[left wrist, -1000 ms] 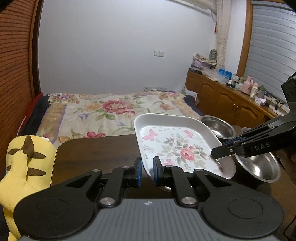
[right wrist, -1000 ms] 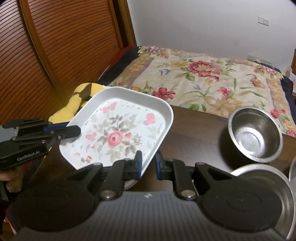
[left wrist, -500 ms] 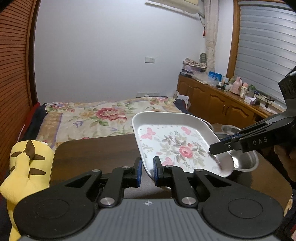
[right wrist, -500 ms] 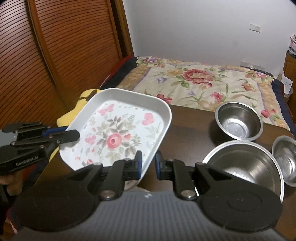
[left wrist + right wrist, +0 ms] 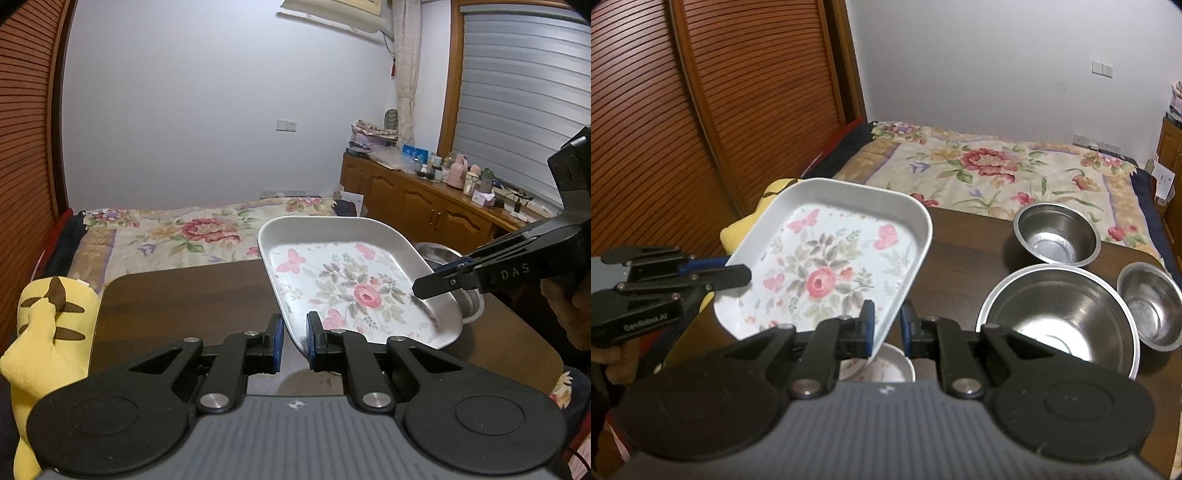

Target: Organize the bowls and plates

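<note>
Both tools clamp the same flowered tray, each nipped narrow on its rim. Seen from its own camera, the left tool (image 5: 294, 341) bites the near edge of the tray (image 5: 347, 291), while the right tool (image 5: 430, 286) comes in from 3 o'clock and pinches the opposite side. From the right camera the roles swap: the right tool (image 5: 886, 332) grips the near rim and the left tool (image 5: 737, 277) enters from 9 o'clock. Two grips on opposite edges likely keep the wide, shallow tray from swinging or tipping, which a single pinch on a thin rim could not prevent. The tray hangs clear above the table (image 5: 960, 251), tilted a little, at about 11 o'clock from the right tool.

Directly under the right tool a small white dish (image 5: 886, 367) sits on the table, partly hidden; the tray may be meant to join it, though I cannot tell. Out at 2 o'clock stand three steel bowls: a large one (image 5: 1058, 317), a medium one (image 5: 1056, 234) behind it and a small one (image 5: 1152, 304) at 3 o'clock, just beside each other. So: one tray, one white dish, three bowls. A yellow plush toy (image 5: 48, 328) leans at the table's left edge, and a bed (image 5: 997, 173) lies beyond at 12 o'clock.
</note>
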Available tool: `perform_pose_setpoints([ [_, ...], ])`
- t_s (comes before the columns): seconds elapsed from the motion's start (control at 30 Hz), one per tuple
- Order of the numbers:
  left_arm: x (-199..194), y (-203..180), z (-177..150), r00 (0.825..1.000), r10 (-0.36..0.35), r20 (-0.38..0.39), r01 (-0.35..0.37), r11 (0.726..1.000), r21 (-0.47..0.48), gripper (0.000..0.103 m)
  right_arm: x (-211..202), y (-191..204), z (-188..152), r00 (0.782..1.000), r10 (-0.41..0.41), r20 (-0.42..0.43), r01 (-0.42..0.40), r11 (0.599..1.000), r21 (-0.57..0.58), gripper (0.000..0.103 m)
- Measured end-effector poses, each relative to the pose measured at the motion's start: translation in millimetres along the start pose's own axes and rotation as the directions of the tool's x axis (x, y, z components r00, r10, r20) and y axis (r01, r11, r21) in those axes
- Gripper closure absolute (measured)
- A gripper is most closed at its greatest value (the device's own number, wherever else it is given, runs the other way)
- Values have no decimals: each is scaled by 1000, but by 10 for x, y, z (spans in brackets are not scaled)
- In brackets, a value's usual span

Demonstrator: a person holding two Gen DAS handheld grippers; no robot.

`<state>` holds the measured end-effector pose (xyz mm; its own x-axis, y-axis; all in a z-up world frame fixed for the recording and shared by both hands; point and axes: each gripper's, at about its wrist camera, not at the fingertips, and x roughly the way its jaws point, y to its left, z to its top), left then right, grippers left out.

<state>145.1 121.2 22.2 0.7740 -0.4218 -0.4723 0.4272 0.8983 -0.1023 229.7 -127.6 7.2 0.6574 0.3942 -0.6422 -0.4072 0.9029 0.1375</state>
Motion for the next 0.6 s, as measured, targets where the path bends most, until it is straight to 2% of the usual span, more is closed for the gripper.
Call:
perform_pose_setpoints([
  [0.27, -62, -38, -201, 999, -15, -29, 15, 1000, -11, 89, -23, 65, -207, 1000, -3, 8, 3, 1000, -23, 87],
  [0.6, -125, -143, -400, 998, -35, -54, 35, 999, -7, 88, -49, 45, -437, 1000, 21, -4, -21, 1000, 21, 87],
])
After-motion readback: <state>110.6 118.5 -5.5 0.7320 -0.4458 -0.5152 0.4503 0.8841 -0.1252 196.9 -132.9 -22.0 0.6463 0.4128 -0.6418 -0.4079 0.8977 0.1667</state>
